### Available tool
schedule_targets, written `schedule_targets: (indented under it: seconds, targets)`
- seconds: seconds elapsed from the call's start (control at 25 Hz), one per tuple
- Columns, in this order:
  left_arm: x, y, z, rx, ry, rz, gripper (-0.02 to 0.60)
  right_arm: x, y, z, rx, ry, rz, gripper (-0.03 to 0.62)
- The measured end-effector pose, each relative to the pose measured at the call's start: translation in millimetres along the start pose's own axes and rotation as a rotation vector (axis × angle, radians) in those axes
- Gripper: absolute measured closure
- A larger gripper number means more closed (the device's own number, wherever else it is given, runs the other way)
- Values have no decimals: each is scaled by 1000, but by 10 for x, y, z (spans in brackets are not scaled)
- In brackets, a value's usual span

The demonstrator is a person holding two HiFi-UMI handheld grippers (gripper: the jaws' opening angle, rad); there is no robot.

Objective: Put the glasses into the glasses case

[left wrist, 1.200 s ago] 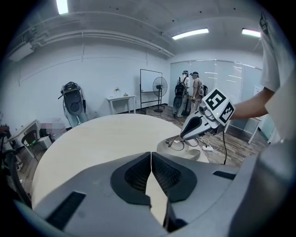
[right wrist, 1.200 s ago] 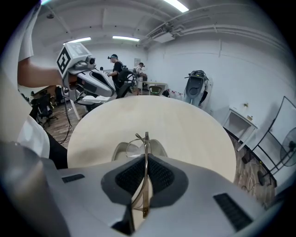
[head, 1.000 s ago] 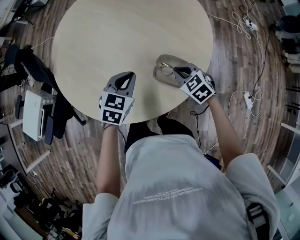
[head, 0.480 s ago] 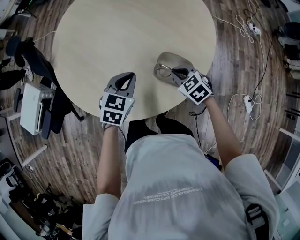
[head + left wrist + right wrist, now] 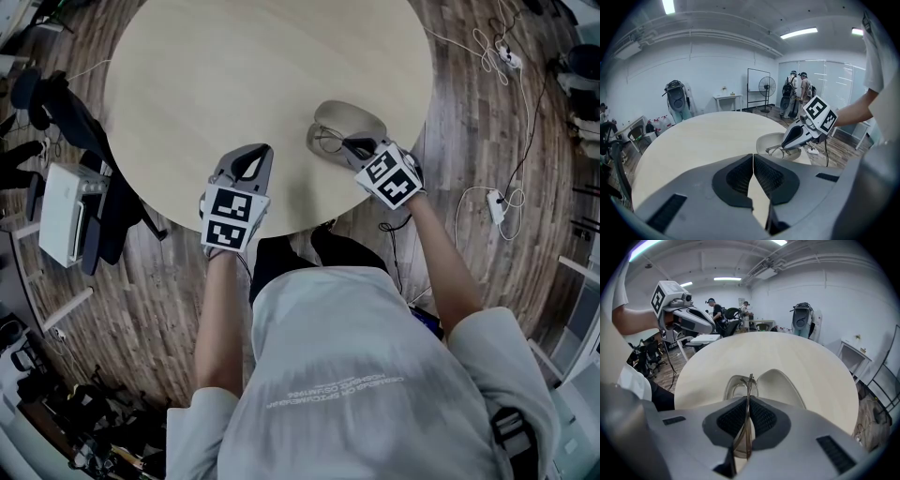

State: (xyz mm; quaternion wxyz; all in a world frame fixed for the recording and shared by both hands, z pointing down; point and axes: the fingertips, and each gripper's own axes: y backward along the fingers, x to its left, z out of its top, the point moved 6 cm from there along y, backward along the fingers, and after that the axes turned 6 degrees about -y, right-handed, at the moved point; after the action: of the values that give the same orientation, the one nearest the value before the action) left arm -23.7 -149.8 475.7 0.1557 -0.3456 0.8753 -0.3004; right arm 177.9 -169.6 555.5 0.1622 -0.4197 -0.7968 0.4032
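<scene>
An open grey glasses case (image 5: 348,125) (image 5: 777,383) (image 5: 774,141) lies near the right front edge of the round table (image 5: 225,75). My right gripper (image 5: 353,145) (image 5: 748,401) is shut on the thin-framed glasses (image 5: 330,141) (image 5: 746,380) (image 5: 777,149), holding them over the case's near half. Whether the glasses touch the case I cannot tell. My left gripper (image 5: 247,164) (image 5: 753,161) sits shut with nothing in it, at the table's front edge, well left of the case.
The pale round table (image 5: 787,352) holds only the case. Cables and power strips (image 5: 495,199) lie on the wood floor to the right. A chair and white box (image 5: 61,220) stand left of the table. People (image 5: 797,93) stand far off across the room.
The right gripper with the glasses has shifted very slightly towards the case. The left gripper has stayed still.
</scene>
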Motion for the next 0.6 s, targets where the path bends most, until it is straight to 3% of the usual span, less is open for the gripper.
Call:
schedule_targets:
  seconds: [0.6]
  targets:
    - [-16,81,-108,9,18,1,566,132,-135,-62,18,-29,38,577]
